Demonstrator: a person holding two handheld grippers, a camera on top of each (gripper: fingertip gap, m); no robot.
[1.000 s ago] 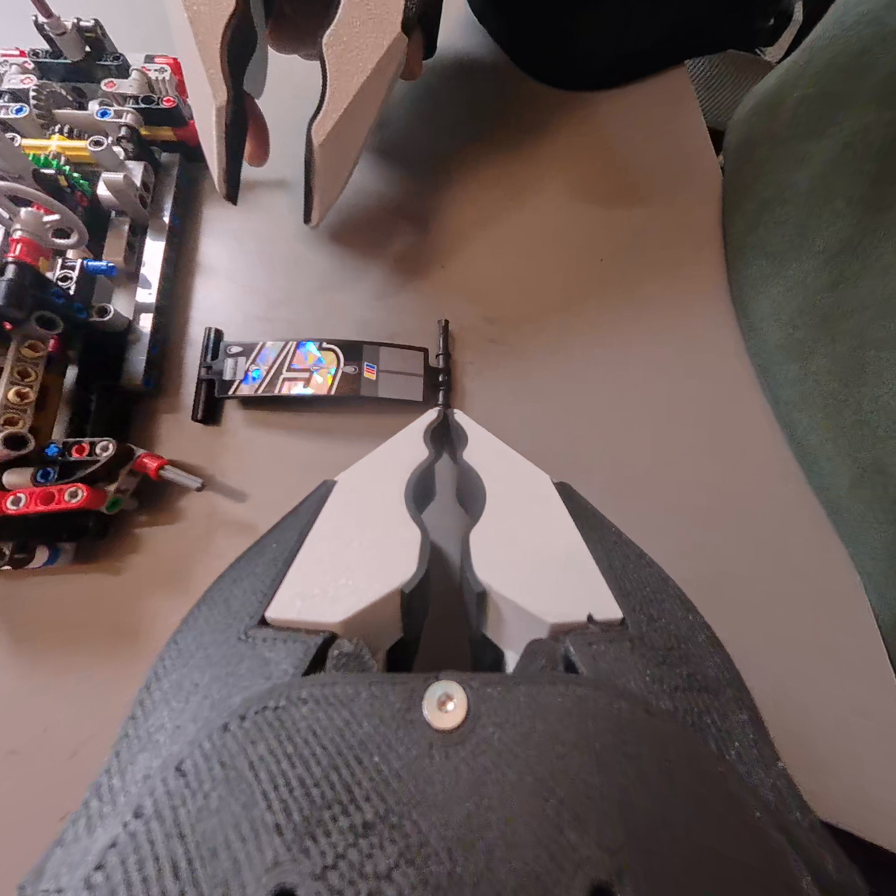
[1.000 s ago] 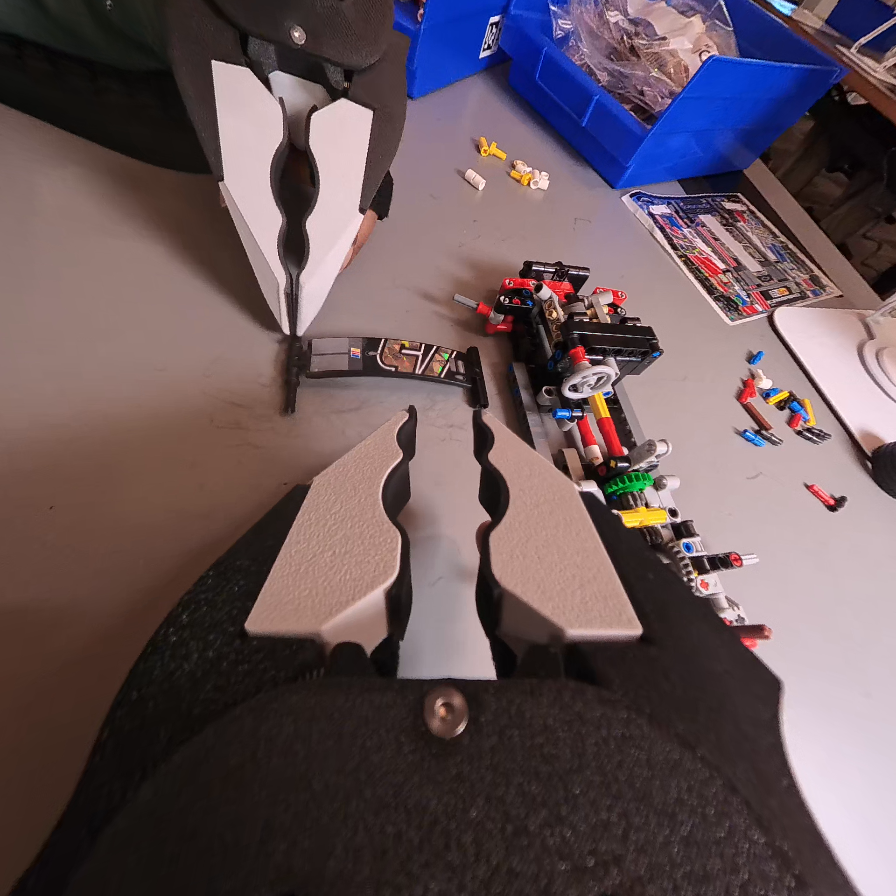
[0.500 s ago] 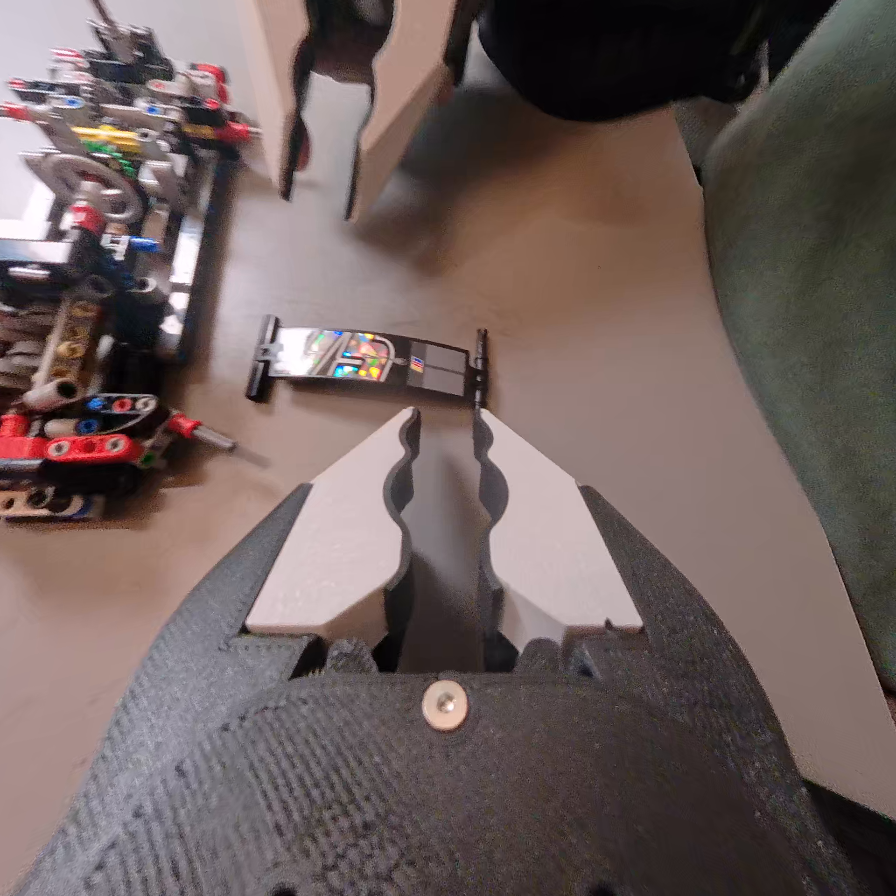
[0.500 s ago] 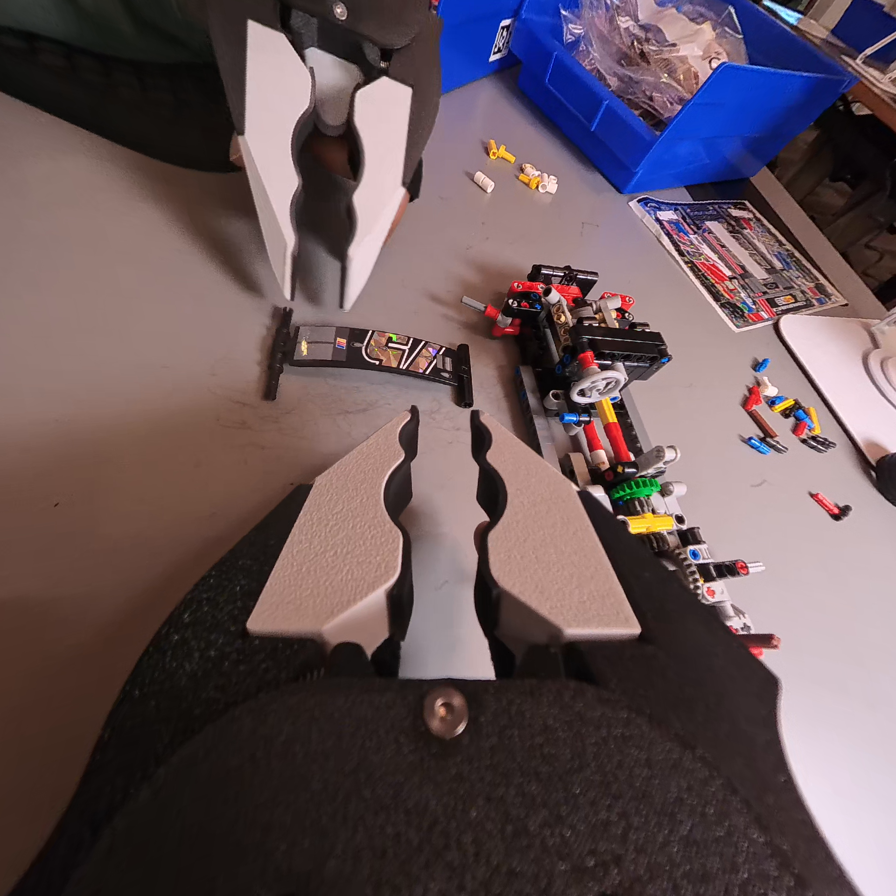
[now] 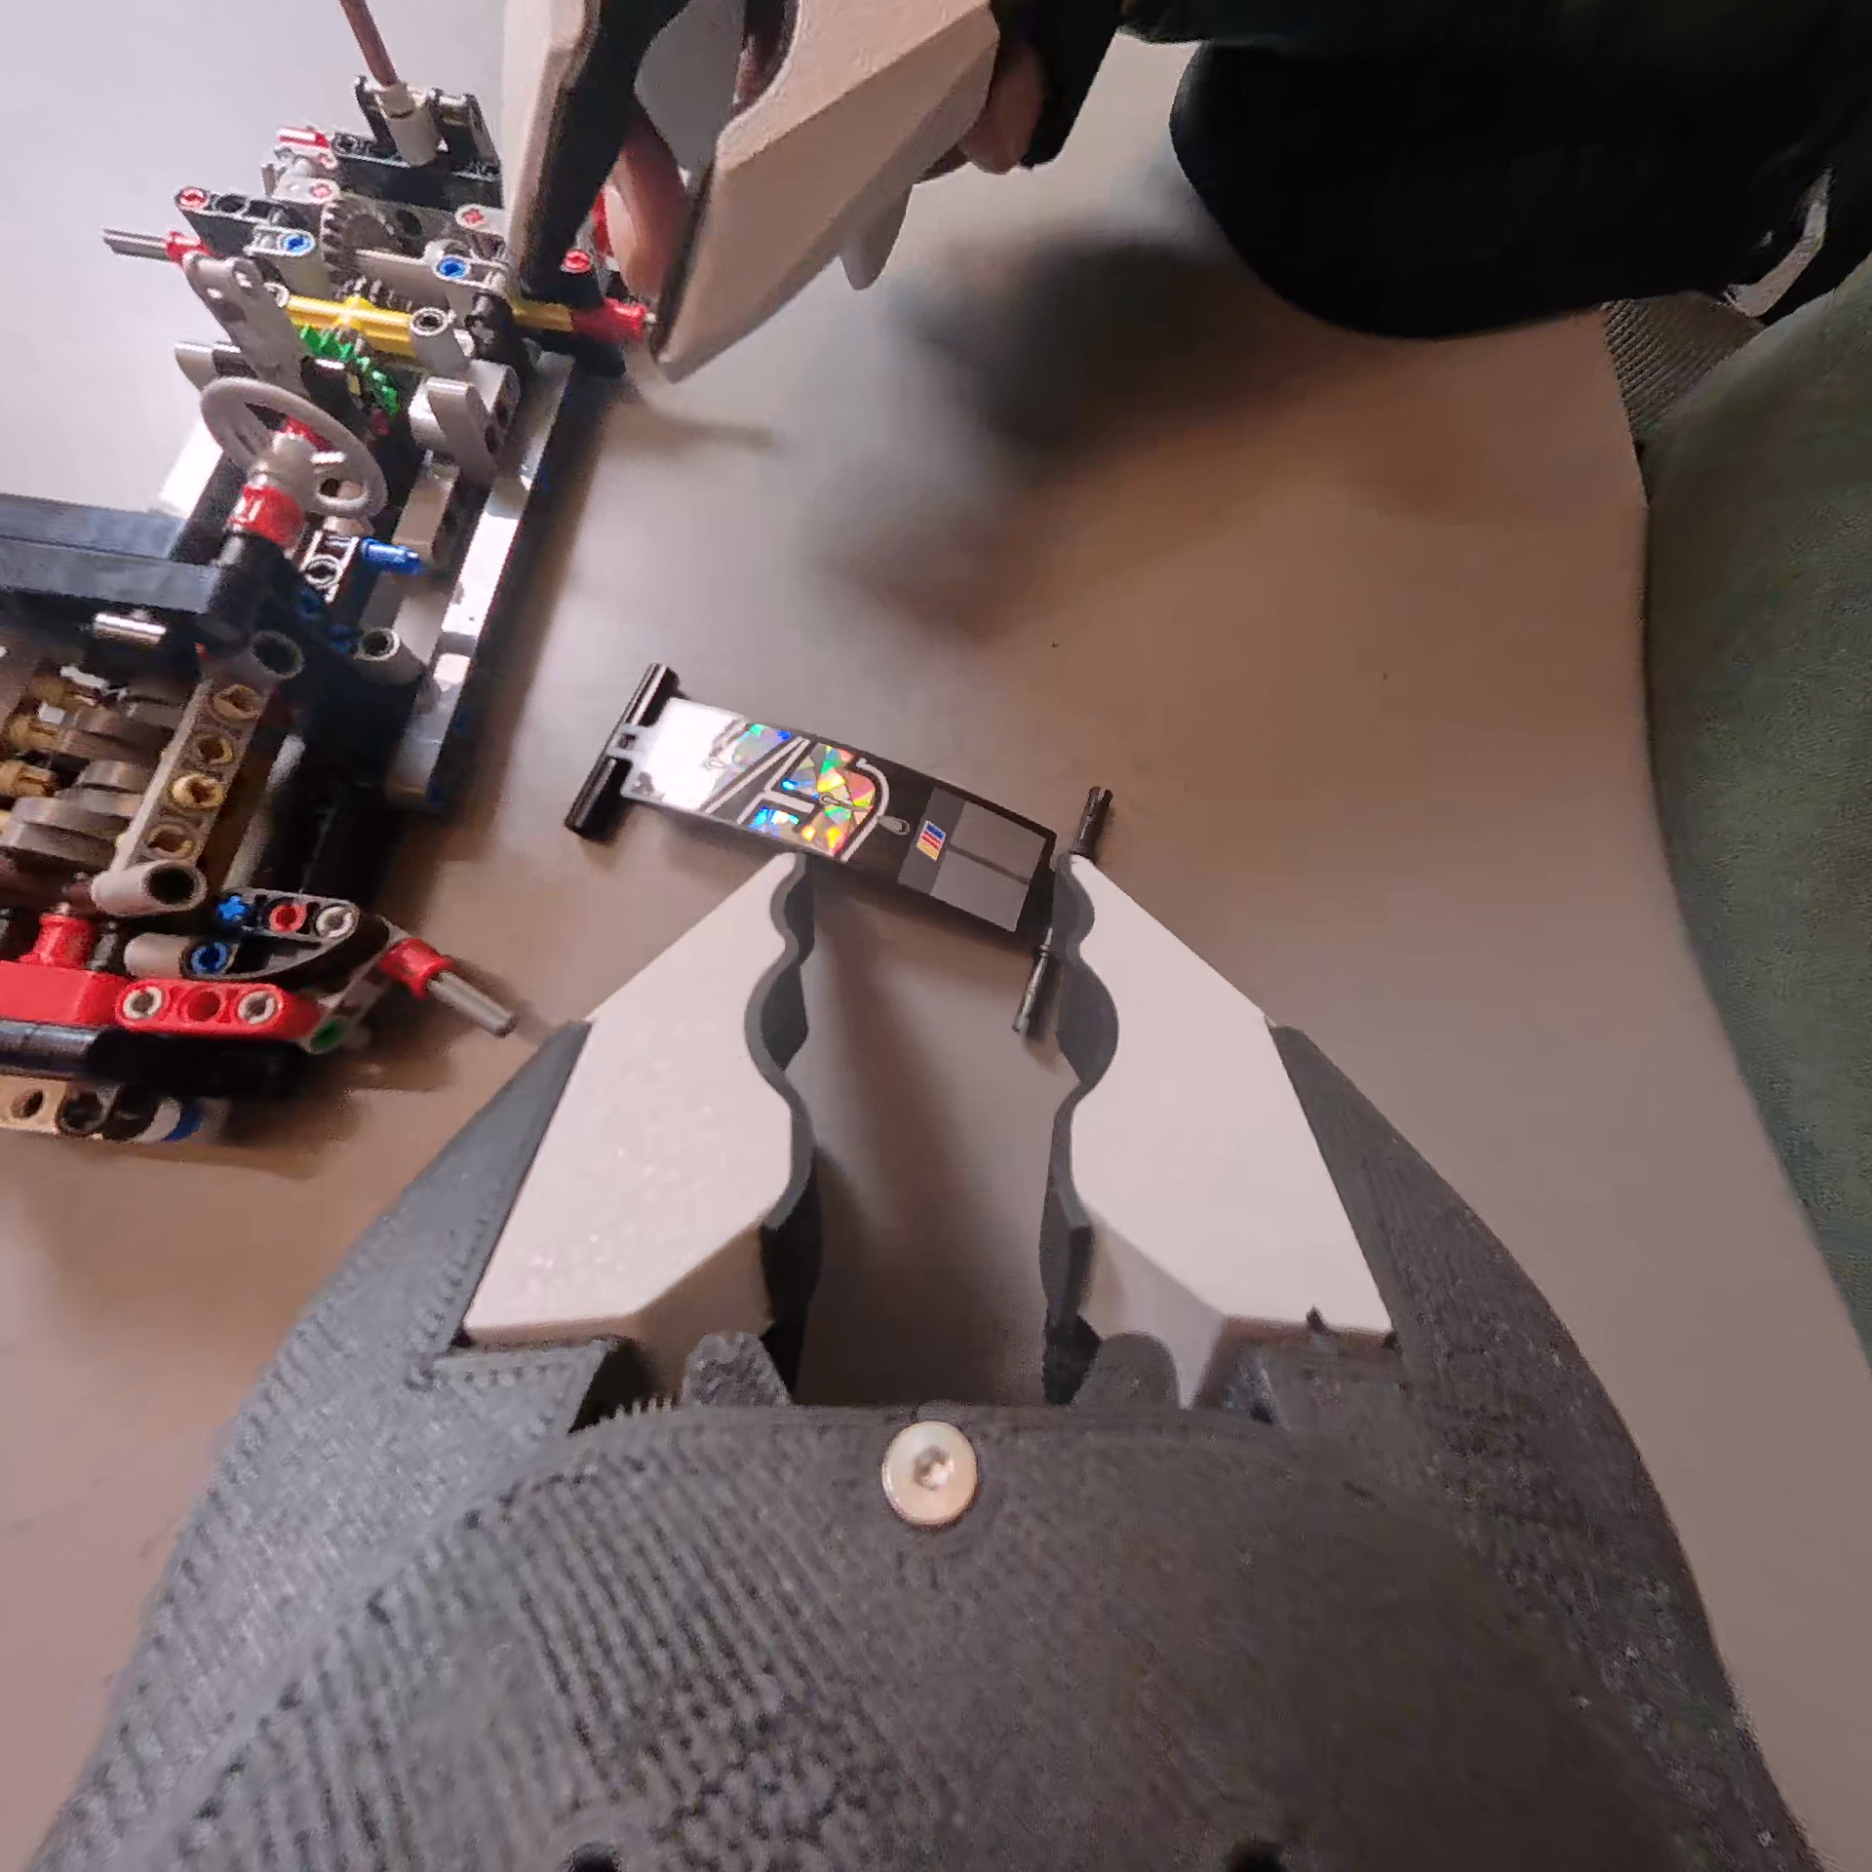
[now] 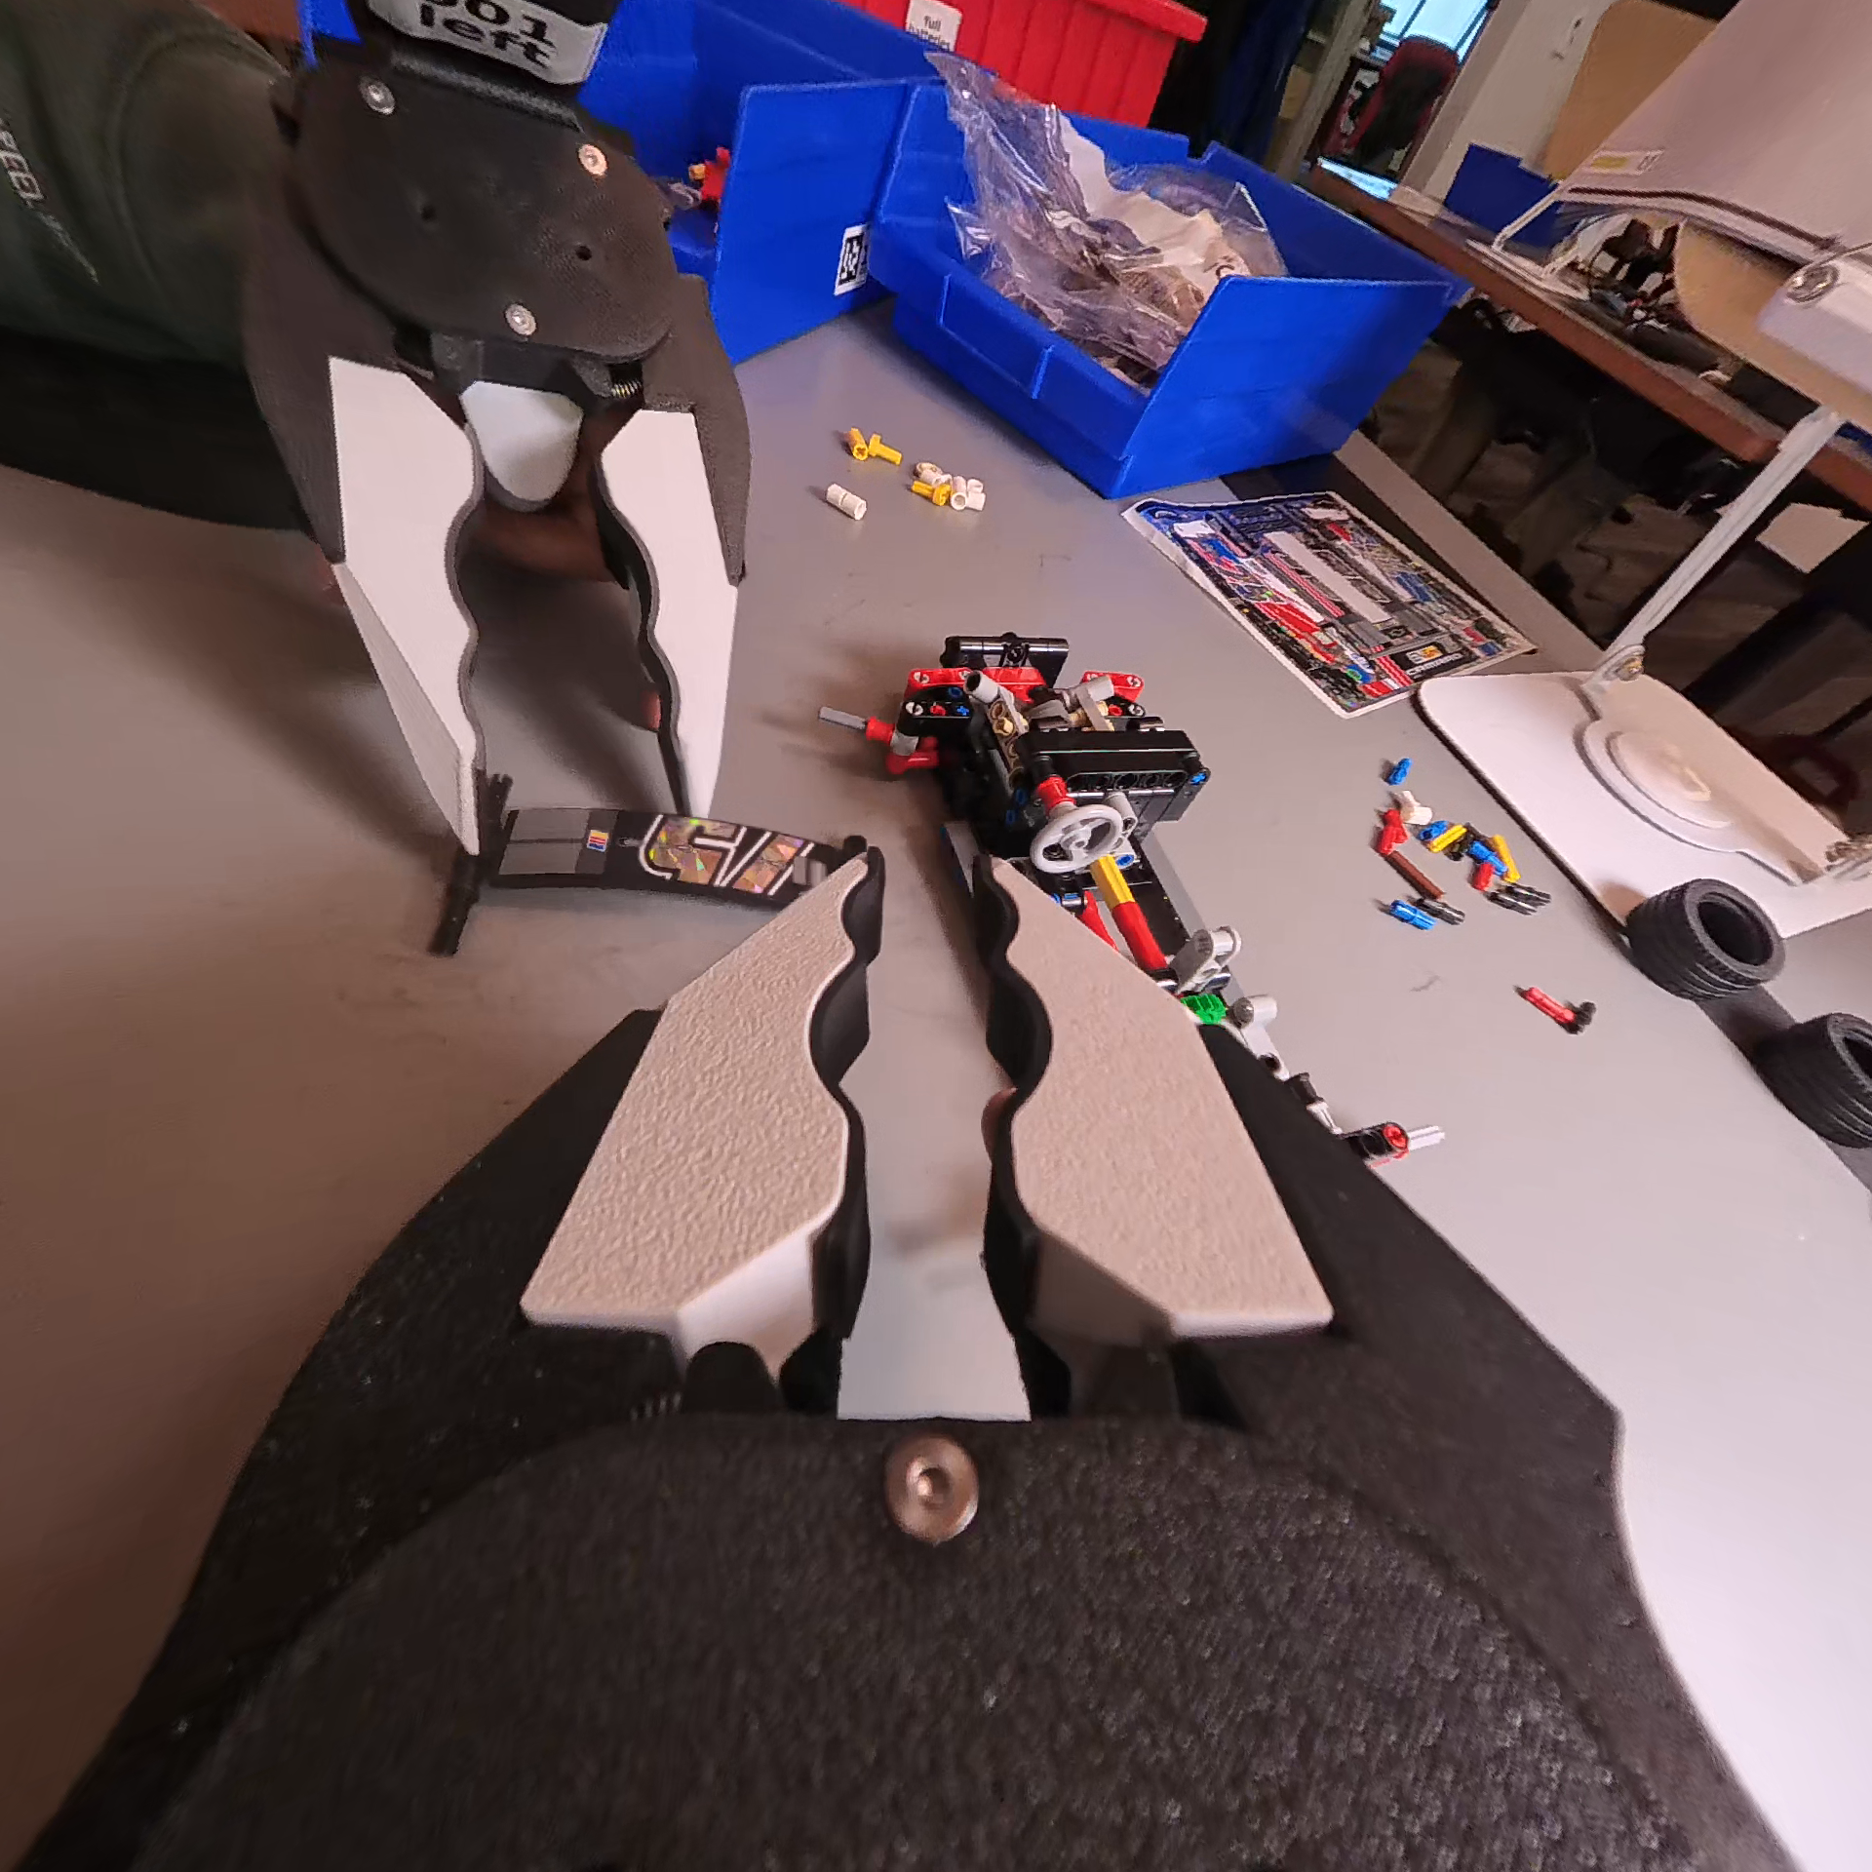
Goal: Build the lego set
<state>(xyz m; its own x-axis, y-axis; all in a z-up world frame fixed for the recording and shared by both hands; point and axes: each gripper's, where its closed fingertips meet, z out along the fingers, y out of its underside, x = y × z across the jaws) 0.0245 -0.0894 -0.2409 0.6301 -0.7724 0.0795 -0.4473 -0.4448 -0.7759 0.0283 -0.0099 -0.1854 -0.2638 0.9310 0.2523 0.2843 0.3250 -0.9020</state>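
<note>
The left gripper (image 5: 927, 891), jaws wide apart, straddles the near end of the black stickered panel (image 5: 826, 800) lying flat on the table (image 5: 1266, 628); just beyond the panel's far end stands the lego chassis (image 5: 304, 567), where the right gripper (image 6: 927, 871) hovers, its fingers parted and empty

I saw a glossy plastic panel (image 5: 826, 810) with a glittery foil sticker, lying on the smooth matt table (image 5: 1266, 628).
</note>
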